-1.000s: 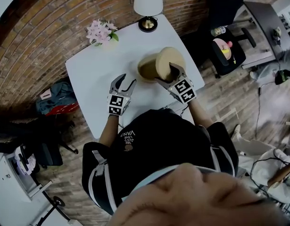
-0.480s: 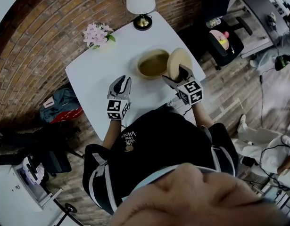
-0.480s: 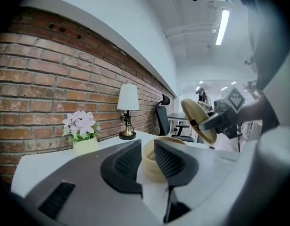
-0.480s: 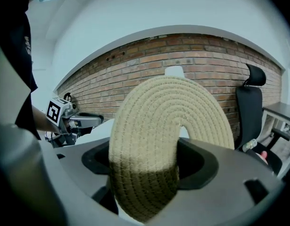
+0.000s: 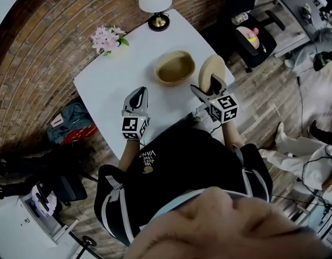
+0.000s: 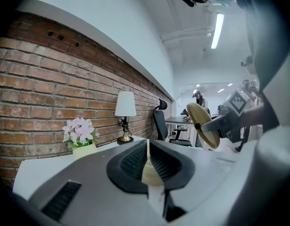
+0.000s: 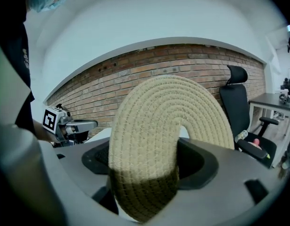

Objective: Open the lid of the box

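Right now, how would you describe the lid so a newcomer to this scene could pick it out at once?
Find the white table by the brick wall, then look near its right edge, beside the open woven box. There the right gripper pinches the lid in its fingers, on edge. It is the only flat round woven disc, held up rather than resting like the bowl-shaped box.

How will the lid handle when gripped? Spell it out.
Probably pliable: the lid looks bent where the right gripper pinches it. Likely light for its size: a pinch at one edge holds it up on edge. Its coiled rope weave looks rough, so slipping seems unlikely.
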The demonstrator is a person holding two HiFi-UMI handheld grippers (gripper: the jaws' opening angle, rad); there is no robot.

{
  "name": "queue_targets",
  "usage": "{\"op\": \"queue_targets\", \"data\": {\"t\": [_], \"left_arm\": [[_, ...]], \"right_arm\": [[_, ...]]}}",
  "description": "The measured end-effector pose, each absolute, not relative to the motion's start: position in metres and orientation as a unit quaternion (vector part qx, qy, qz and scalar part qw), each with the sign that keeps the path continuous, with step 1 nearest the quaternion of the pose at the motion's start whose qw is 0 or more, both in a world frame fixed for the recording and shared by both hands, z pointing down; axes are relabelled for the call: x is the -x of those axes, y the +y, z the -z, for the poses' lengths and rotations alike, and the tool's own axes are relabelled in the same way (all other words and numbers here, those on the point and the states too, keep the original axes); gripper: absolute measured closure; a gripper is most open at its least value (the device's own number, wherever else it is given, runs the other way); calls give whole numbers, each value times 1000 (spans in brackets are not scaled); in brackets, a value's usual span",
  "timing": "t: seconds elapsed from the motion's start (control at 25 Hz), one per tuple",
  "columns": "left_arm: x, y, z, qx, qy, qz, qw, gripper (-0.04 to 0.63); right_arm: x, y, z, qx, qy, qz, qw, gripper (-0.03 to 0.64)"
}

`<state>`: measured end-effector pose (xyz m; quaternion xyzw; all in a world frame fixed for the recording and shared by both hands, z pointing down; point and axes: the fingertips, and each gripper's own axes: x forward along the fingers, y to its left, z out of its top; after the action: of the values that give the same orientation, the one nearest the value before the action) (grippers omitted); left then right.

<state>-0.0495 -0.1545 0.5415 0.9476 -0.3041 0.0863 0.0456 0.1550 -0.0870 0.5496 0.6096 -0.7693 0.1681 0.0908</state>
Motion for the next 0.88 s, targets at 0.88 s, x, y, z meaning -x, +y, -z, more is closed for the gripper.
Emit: {"op": "queue_targets", "data": {"t": [0.88], "left_arm": [[75, -128, -544, -953, -286, -84, 54, 583]], "right_arm": [[-143, -38, -564, -651, -733, -183, 80, 253]]}}
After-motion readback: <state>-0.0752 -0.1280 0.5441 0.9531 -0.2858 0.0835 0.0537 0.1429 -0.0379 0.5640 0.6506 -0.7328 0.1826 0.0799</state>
